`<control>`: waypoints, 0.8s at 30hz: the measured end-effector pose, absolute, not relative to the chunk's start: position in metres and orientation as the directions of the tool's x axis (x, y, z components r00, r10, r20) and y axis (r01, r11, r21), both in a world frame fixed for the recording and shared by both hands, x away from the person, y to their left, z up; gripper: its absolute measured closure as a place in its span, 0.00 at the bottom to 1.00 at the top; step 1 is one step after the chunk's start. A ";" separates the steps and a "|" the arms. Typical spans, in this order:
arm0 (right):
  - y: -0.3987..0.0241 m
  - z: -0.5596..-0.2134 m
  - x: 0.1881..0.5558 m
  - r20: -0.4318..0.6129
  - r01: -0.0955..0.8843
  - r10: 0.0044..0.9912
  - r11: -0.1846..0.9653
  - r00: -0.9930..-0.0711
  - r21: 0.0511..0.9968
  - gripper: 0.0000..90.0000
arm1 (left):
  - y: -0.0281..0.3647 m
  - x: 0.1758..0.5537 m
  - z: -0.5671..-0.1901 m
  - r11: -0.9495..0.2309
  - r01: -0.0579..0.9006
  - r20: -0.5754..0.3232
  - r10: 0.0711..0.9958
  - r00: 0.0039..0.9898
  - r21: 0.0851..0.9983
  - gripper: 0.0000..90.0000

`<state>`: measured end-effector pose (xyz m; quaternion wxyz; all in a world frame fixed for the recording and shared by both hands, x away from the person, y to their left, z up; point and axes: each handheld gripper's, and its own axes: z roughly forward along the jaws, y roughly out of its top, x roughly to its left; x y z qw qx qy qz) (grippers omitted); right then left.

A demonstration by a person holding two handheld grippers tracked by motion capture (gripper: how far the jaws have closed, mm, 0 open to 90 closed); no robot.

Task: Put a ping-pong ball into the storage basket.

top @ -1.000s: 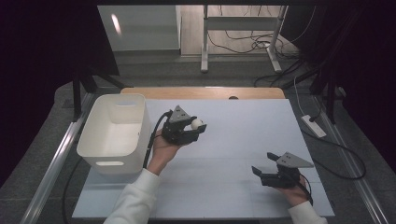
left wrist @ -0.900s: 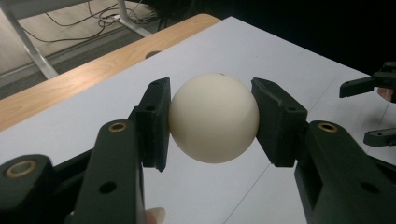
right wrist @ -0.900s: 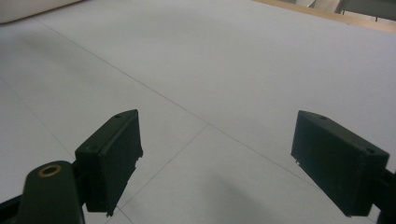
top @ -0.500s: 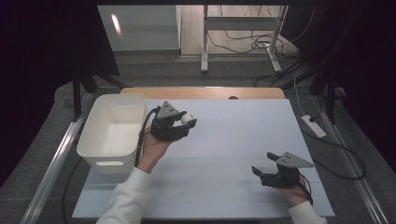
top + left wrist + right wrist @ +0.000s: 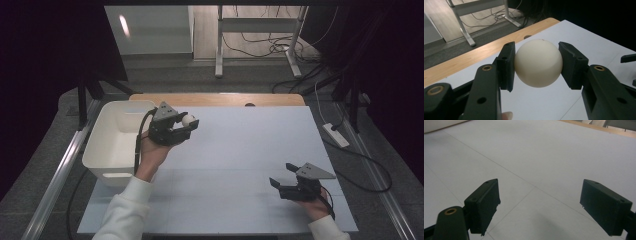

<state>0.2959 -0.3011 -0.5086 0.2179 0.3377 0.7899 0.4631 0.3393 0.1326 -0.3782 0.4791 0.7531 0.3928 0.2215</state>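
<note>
Ball [image 5: 538, 63]: both flanks covered by the left gripper [image 5: 536, 65] pads; a small red mark at its top, too small to read. Bin [image 5: 116, 145]: right wall partly hidden behind hand [image 5: 155, 152] and gripper. Right gripper [image 5: 540, 206]: body cut off by the bottom edge in its own view.

The left gripper [image 5: 187, 125] is raised off the table on an extended, white-sleeved forearm, its jaws clamped on both sides of a cream ball [image 5: 538, 63]. The right gripper [image 5: 281, 176] sits low near the table's right front, jaws spread wide with nothing between them.
</note>
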 end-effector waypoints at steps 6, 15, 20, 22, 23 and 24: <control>-0.301 -0.508 0.296 -0.031 0.331 0.735 0.343 -0.677 0.879 0.18 | 0.145 0.339 -0.373 -0.215 0.385 -0.047 0.821 0.569 0.898 0.56; -0.300 -0.508 0.296 -0.031 0.332 0.735 0.343 -0.677 0.879 0.18 | 0.158 0.338 -0.370 -0.204 0.394 -0.046 0.840 0.541 0.896 0.56; -0.300 -0.508 0.296 -0.031 0.331 0.735 0.342 -0.677 0.880 0.18 | 0.166 0.339 -0.369 -0.197 0.401 -0.047 0.851 0.522 0.895 0.56; -0.300 -0.508 0.296 -0.031 0.331 0.736 0.341 -0.677 0.880 0.18 | 0.169 0.339 -0.369 -0.193 0.402 -0.046 0.856 0.515 0.895 0.56; -0.300 -0.508 0.296 -0.031 0.331 0.736 0.341 -0.677 0.880 0.18 | 0.170 0.338 -0.369 -0.192 0.404 -0.046 0.859 0.510 0.895 0.56; -0.300 -0.508 0.296 -0.030 0.331 0.736 0.341 -0.677 0.880 0.18 | 0.172 0.338 -0.369 -0.190 0.405 -0.046 0.861 0.507 0.895 0.56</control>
